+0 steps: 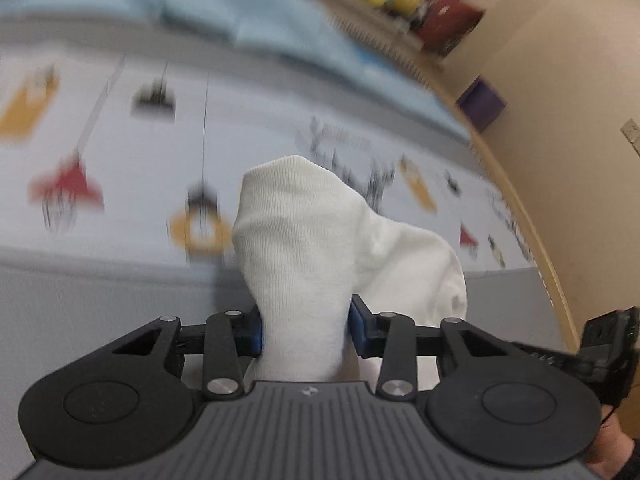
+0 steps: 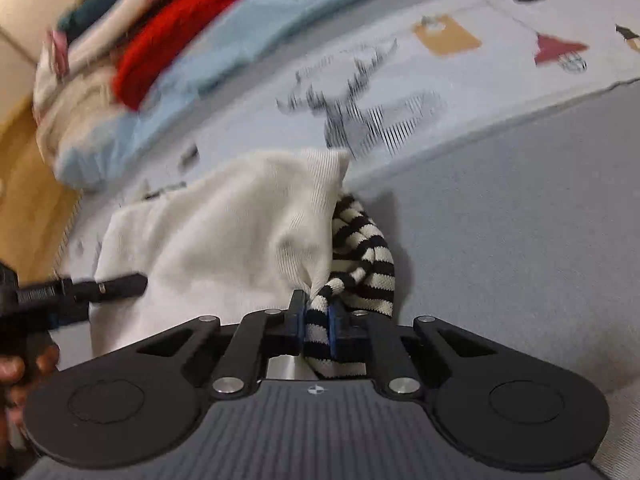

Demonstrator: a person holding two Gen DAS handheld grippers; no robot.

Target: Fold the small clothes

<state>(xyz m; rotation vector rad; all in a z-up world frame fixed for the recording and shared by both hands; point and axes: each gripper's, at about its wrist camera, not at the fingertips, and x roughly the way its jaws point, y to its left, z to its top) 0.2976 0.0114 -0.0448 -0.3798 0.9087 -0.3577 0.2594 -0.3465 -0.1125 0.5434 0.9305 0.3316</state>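
You will find no readable words or numbers here; the printed marks on the bedspread are blurred pictures, and the small emblem on each gripper body carries no letters.

My left gripper tilts down, pads pinched on white sock. Right gripper also angled down, jaws nearly shut, clamping striped sock w/ white fabric corner. Fingers visible at edge.

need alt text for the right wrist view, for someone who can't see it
The right gripper is clamped on a black-and-white striped sock lying against a white sock on a grey bed cover. Behind lie a patterned blanket, a light blue cloth and a red garment, all blurred.
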